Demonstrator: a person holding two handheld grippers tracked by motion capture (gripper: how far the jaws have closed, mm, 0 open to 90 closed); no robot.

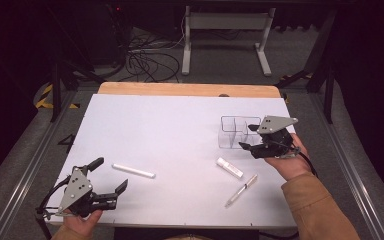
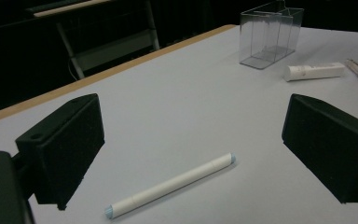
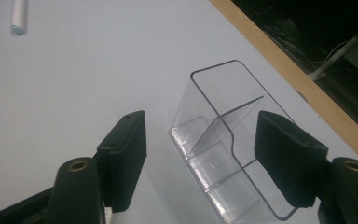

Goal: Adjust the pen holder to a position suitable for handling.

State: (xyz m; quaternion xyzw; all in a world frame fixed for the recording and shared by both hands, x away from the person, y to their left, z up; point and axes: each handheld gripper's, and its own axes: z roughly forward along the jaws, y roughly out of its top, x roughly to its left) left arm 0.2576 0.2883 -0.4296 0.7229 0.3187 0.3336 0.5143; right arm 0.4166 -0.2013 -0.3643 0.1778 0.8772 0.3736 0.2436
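The right hand-held gripper (image 3: 200,154) hangs open around the clear plastic organizer box (image 3: 228,149) at the bench's (image 1: 180,130) three o'clock. The box looks light, stiff and slippery; a side wall is best to grip.

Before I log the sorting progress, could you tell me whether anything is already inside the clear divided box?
No, in the right gripper view the clear divided box shows bare compartments, and the white marker, tube and pen lie on the table.
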